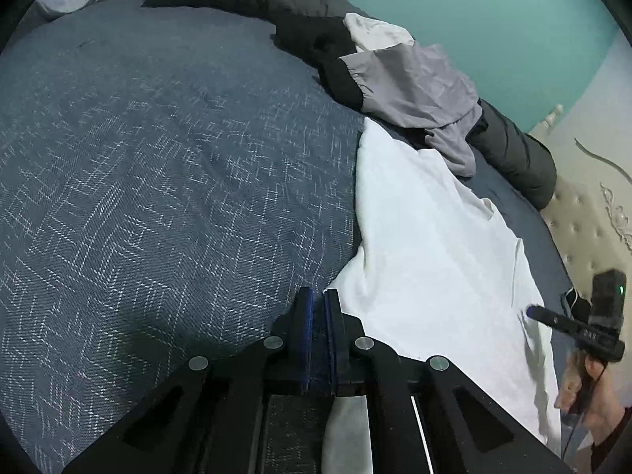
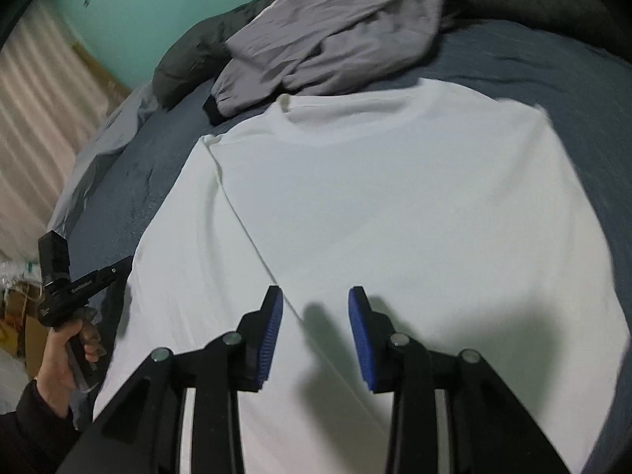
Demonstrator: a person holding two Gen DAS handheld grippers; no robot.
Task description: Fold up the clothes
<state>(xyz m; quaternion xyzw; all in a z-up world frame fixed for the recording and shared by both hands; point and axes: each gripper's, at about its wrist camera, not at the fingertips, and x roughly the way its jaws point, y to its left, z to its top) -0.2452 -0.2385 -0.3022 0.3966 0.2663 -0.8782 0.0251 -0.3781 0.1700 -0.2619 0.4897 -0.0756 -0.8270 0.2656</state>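
Two tongs over white T-shirt point(image 2: 395, 205): left tongs point(image 1: 319, 304) pinched on its edge, right tongs point(image 2: 315, 296) apart above.

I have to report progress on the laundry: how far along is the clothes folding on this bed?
Early. Done: the white T-shirt lies spread on the blue bedspread, one side seemingly folded in along a long crease. In hand: the left gripper is shut at the shirt's edge; the right gripper hangs open above it, gripping nothing. Left: the remaining folds, and the grey garment crumpled beyond the collar.
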